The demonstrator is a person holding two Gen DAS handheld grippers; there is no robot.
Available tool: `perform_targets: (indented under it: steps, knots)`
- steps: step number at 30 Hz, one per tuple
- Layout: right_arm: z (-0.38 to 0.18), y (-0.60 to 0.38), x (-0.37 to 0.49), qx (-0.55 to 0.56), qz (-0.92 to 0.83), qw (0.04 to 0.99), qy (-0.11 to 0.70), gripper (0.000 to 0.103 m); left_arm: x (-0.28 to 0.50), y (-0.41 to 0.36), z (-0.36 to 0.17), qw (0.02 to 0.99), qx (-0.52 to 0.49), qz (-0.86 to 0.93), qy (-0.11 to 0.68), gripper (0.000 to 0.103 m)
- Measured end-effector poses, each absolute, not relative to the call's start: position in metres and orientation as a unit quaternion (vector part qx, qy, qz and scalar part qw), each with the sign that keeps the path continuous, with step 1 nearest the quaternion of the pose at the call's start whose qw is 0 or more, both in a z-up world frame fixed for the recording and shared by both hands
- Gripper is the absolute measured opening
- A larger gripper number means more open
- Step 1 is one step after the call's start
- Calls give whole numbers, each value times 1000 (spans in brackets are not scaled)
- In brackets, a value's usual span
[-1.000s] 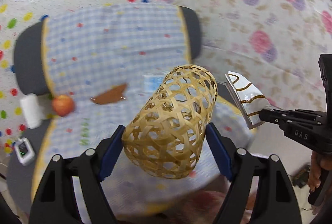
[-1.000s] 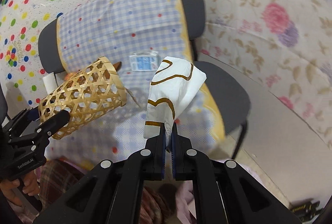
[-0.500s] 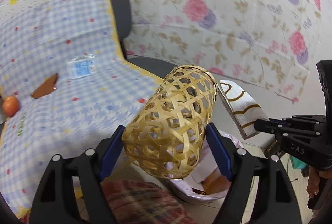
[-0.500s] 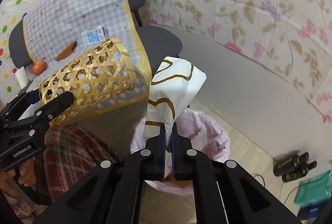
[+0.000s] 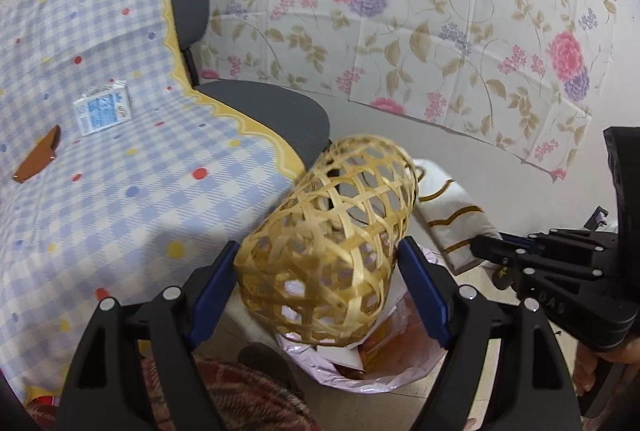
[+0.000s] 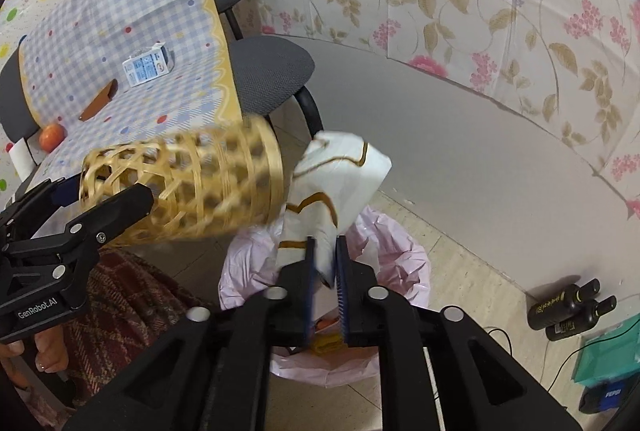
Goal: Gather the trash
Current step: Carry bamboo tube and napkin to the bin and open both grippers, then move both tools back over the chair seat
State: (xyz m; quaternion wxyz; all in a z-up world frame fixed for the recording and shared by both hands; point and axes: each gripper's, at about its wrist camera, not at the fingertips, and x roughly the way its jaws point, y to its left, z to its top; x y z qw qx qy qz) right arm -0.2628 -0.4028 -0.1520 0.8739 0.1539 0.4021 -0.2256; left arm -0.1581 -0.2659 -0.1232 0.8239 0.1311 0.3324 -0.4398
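Your right claw has just been opening, pads parted around the paper bag above the bin; let it fall clear. Your left claw clamps the basket beside it, over the bin; tip it mouth-down before releasing.

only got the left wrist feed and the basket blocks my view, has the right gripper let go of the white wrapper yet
Observer: Not quite. The right gripper has just been opening its jaws, and the white wrapper is between them and has not dropped.
Operator: is it over the bin
Observer: Yes, in the right wrist view the pink-lined bin sits directly below the wrapper.
Operator: anything near the bin i should mind
Observer: Two dark bottles are on the floor to the bin's right, apart from it.
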Motion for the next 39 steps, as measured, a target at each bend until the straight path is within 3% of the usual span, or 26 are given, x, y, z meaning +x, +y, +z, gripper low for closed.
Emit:
perform_targets:
  steps: [1,2,5,21,39]
  knots:
    - [-155,-405,-262,156,-226,872,405,38,-157,-269,-125,823,133,-438,335,79]
    - [-156,-405,-262,156,-227,871,407,40,-155,-272,-127,823,135,-437,338,84]
    - [-158,-405,-265,157,-231,869,409,40,-150,-272,-130,821,129,-438,342,90]
    - [-109,-385,-263,158,-210,897,357,40,-131,-220,-109,857,116,-369,341,90]
    - [-72,-310,-110,85,-79,931,347,41,-44,-102,-56,924,61,-207,316,96]
